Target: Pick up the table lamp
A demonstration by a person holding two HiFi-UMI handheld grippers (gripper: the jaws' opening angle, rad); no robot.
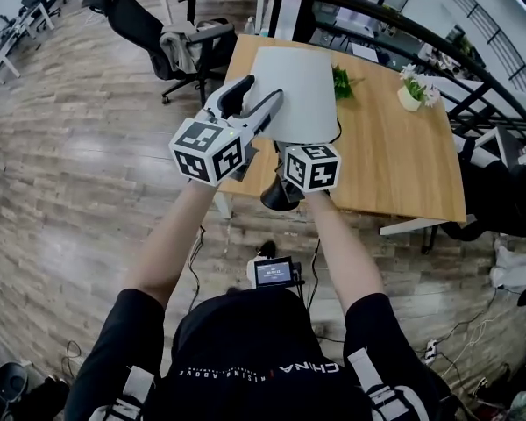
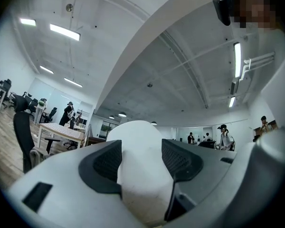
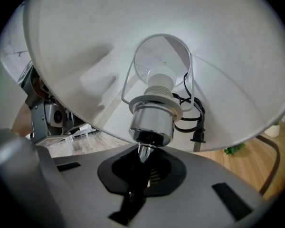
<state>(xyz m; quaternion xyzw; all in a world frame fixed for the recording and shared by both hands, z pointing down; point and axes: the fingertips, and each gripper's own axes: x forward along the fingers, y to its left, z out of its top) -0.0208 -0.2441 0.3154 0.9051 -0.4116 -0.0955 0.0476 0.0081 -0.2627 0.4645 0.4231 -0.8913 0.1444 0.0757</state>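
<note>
The table lamp hangs in the air in front of me, held by both grippers. Its white shade (image 1: 294, 90) is over the near edge of the wooden table (image 1: 394, 147), and its dark base (image 1: 279, 196) points back at me. My left gripper (image 1: 250, 103) is shut on the shade's wall (image 2: 135, 175), which fills the gap between the pads (image 2: 107, 163). Below the shade, my right gripper (image 1: 289, 169) is shut on the thin chrome stem (image 3: 141, 153) just under the chrome socket (image 3: 152, 122). A black cord and plug (image 3: 197, 134) are tucked inside the shade (image 3: 218, 65).
On the table stand a white pot of flowers (image 1: 412, 90) and a green plant (image 1: 342, 82). A black office chair (image 1: 158, 33) stands left of the table on the wooden floor. A dark railing (image 1: 473, 68) runs along the right. Several people stand far off in the office (image 2: 223, 137).
</note>
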